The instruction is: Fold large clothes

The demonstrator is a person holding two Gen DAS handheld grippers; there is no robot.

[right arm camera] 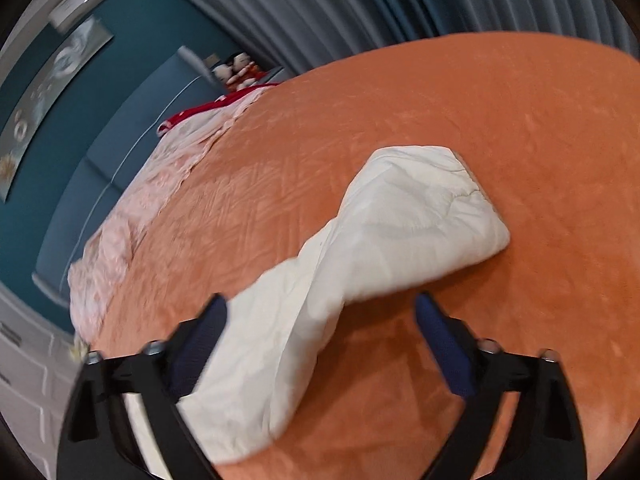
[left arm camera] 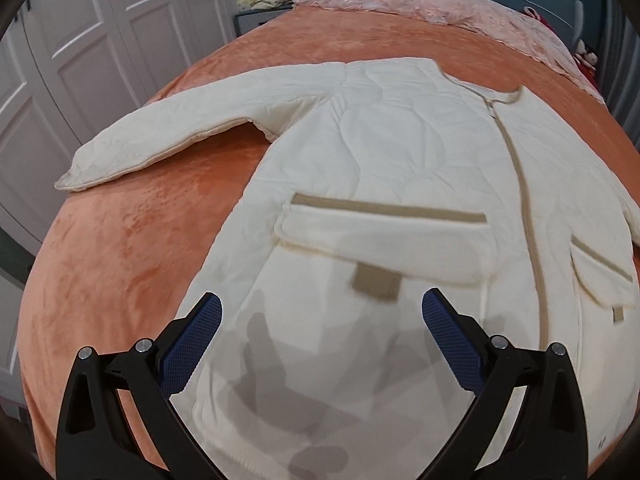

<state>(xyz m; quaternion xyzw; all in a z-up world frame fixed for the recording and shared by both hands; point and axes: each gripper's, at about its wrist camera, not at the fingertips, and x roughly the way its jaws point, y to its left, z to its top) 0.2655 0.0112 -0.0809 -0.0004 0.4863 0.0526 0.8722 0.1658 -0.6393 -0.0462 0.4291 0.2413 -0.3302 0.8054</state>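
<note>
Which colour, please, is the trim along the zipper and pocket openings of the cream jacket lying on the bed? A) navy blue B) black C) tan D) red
C: in the left wrist view the cream jacket lies flat on the orange bedspread, and its front zipper strip and the pocket edging are both tan.

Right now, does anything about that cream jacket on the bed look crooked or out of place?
Yes. One sleeve is twisted along its length and lies bunched on the orange bedspread, while the other sleeve lies flat and straight out to the side. The jacket body is otherwise spread flat, zipped.
</note>
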